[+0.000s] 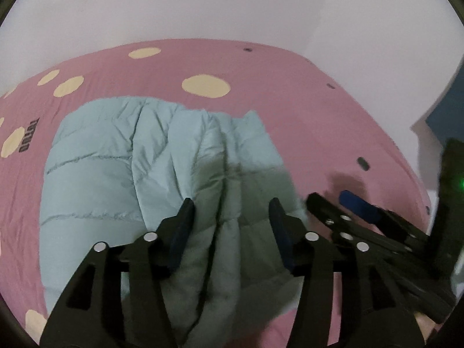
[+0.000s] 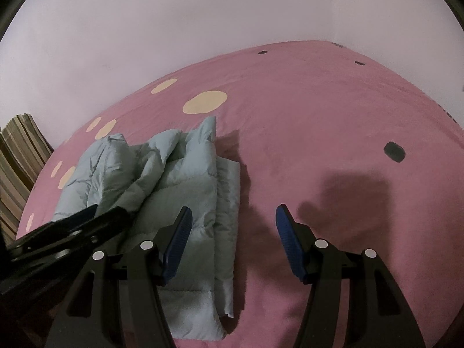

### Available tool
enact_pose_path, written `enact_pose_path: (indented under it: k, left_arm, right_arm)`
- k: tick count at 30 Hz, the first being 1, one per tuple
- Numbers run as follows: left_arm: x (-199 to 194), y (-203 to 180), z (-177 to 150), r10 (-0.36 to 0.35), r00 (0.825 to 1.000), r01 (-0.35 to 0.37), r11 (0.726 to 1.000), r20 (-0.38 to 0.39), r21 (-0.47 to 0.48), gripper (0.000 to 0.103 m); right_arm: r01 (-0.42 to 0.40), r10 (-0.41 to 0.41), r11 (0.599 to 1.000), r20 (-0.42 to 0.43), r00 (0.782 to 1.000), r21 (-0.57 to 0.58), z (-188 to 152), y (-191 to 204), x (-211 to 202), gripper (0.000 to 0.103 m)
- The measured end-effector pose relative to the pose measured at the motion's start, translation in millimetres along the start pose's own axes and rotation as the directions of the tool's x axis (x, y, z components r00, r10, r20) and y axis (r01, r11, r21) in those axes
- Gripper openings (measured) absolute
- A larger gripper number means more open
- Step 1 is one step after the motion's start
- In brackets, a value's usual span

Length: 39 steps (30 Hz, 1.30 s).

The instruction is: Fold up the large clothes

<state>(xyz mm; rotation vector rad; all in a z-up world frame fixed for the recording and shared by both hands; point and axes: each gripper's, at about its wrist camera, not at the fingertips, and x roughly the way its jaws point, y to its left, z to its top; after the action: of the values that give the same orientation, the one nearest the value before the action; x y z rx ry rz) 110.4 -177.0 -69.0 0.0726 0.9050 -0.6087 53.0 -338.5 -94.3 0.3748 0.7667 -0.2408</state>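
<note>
A pale blue-green quilted puffer jacket (image 1: 139,171) lies folded in a bundle on the pink bed sheet (image 1: 319,121). It also shows in the right wrist view (image 2: 179,182), to the left. My left gripper (image 1: 232,206) is open and empty, hovering just above the jacket's near part. My right gripper (image 2: 233,211) is open and empty, above the jacket's right edge and the bare sheet. The right gripper also shows in the left wrist view (image 1: 336,200), beside the jacket. The left gripper shows in the right wrist view (image 2: 107,211), over the jacket.
The pink sheet (image 2: 319,116) has cream dots (image 1: 206,86) and small dark marks (image 2: 394,151). White walls (image 1: 203,3) stand behind the bed. A striped cushion (image 2: 20,150) sits off the bed's left edge. A dark blue surface (image 1: 448,107) is at far right.
</note>
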Motion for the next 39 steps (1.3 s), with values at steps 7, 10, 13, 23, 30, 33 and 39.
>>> enact_pose_path:
  k: [7,10,13,23,30,33,39]
  left_arm:
    - [-35,20,-5,-0.038,0.998,0.04,0.998,0.044,-0.044,0.064]
    - [-49,40,-10,-0.019,0.998,0.024,0.997,0.063,-0.078,0.064]
    - [-61,71,-16,-0.002,0.996,0.015,0.99,0.086,-0.143,0.067]
    - [-67,179,-51,0.169,0.983,-0.136,0.935,0.074,-0.328,0.069]
    - [-56,203,-62,0.172,0.984,-0.142,0.919,0.048,-0.367,0.069]
    - [-55,198,-69,0.156,0.987,-0.132,0.924,0.04,-0.358,0.069]
    - [-55,188,-58,0.145,0.988,-0.117,0.933,0.06,-0.34,0.069]
  right_arm:
    - [0.006,-0.006,1.0,0.008,1.0,-0.024,1,18,-8,0.06]
    - [-0.001,0.001,0.999,0.013,1.0,-0.044,2,28,-10,0.06]
    - [-0.011,0.012,0.998,0.018,1.0,-0.066,5,39,-11,0.061]
    - [-0.083,0.083,0.992,-0.006,0.997,-0.098,19,80,2,0.069]
    - [-0.156,0.147,0.987,-0.159,0.976,-0.047,14,92,41,0.07]
    - [-0.182,0.171,0.982,-0.183,0.968,-0.045,8,98,49,0.067]
    - [-0.254,0.243,0.966,-0.186,0.952,-0.038,11,100,41,0.012]
